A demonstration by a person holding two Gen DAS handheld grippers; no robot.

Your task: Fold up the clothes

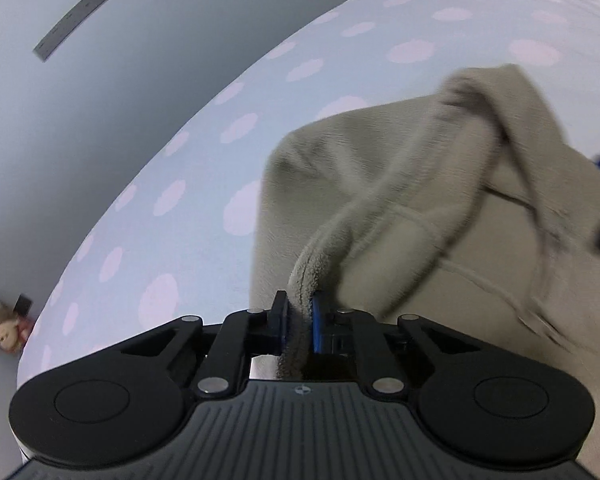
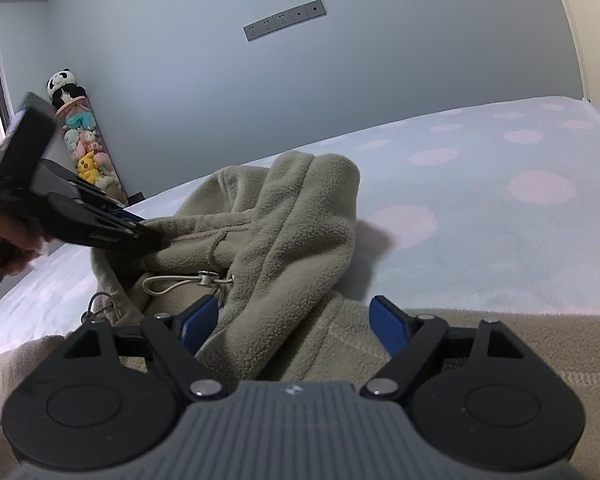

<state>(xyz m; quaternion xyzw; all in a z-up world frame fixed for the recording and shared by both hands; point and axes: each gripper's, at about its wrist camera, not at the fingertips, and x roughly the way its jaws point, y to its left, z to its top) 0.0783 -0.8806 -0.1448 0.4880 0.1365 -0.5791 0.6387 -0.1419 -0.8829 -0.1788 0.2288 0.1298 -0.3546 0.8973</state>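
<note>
Pale blue bedding (image 2: 480, 248) dotted with pink is lying under a beige fleece hoodie (image 2: 292, 232), with a grey wall (image 2: 260, 92) behind. The left gripper (image 1: 299, 312) is pinching the hoodie's hood edge and holding it off the bed. The right gripper (image 2: 292, 324) is hovering spread wide, its blue pads (image 2: 388, 322) straddling a fold of fleece.

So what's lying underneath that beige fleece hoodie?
The fleece hoodie lies on a pale blue bedspread with pink dots. Whatever sits directly beneath its folds is covered. The left gripper pinches its edge.
</note>
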